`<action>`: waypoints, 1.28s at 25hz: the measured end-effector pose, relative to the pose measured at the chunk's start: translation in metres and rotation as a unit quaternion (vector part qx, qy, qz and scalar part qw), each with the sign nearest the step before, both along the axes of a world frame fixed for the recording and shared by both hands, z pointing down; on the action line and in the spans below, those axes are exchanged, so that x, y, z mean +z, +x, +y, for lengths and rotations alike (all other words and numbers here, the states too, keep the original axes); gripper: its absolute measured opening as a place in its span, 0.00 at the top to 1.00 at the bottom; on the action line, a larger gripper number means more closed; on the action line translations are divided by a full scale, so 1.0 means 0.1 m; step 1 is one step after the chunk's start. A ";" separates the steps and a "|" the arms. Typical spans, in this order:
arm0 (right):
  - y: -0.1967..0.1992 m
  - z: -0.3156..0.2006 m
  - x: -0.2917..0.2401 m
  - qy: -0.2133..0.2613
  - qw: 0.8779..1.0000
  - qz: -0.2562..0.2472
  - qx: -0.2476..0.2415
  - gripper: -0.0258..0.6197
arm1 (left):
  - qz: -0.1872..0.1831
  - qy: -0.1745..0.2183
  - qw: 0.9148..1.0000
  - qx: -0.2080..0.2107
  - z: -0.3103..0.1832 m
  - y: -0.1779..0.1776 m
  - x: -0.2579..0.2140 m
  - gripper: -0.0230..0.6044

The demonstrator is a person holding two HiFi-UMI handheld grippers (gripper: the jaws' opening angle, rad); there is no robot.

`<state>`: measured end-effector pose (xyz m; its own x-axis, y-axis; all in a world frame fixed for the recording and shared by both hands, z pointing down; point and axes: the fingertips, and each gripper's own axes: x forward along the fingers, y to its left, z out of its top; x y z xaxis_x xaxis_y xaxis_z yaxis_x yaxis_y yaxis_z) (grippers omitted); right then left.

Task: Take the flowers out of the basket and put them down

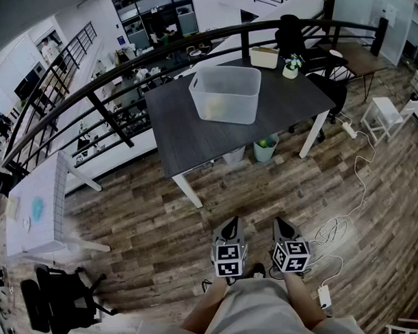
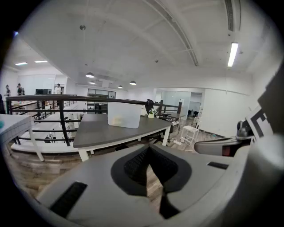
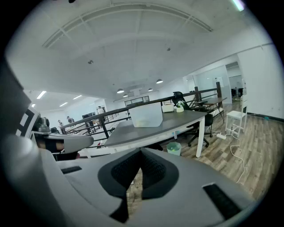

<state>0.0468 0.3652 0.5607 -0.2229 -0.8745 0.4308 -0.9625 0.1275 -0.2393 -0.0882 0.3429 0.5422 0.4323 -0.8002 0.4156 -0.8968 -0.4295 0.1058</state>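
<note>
Standing back from the tabletop [image 1: 194,139] on the wooden floor [image 1: 149,226], the person holds both tools low and close to the body, side by side and tilted a little downward toward the table. The left gripper [image 1: 229,228] has its fingers [image 2: 135,166] closed, the tips meeting with nothing between them; only floor shows through the narrow slit below the tips. The right gripper [image 1: 283,227] is the same, with its fingers [image 3: 155,168] shut tip to tip on nothing.

The basket [image 1: 242,93], a see-through plastic tub, stands upright near the middle of the dark tabletop, well apart from both grippers. Its long axis runs roughly across the head view, left to right, with the right end turned slightly toward the person. The flowers [image 1: 216,112] show only as a pale yellowish patch through the basket's near wall, low down toward its left end. They are too faint to tell which way they point or how their length lies.

At the far edge of the tabletop stand a beige box [image 1: 265,57] and, just to its right, a small potted plant [image 1: 291,66]. A green bin [image 1: 265,149] sits on the floor under the table.
</note>
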 end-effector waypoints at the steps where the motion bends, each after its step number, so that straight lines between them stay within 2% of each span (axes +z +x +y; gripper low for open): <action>1: -0.01 0.01 0.00 0.001 1.000 0.000 -0.001 0.94 | -0.001 -0.002 1.000 0.001 0.01 0.00 0.01 0.92; 13: -0.03 -0.01 0.03 -0.005 1.000 0.004 -0.014 0.94 | -0.008 -0.016 1.000 0.006 -0.01 0.13 0.09 0.92; 20: 0.09 0.00 0.04 0.001 1.000 -0.015 -0.020 0.94 | -0.007 -0.017 1.000 -0.018 0.01 0.15 0.12 0.92; 25: 0.26 0.01 0.07 0.008 0.999 -0.032 -0.020 0.94 | -0.009 -0.003 1.000 -0.026 0.03 0.25 0.07 0.92; 32: 0.43 -0.02 0.10 0.009 0.998 -0.048 -0.030 0.94 | -0.008 0.001 0.998 -0.061 0.06 0.27 -0.01 0.92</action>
<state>0.0903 0.3635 0.5705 -0.3139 -0.8656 0.3901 -0.9261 0.1884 -0.3270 -0.0613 0.3490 0.5412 0.3243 -0.8472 0.4209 -0.9442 -0.3166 0.0903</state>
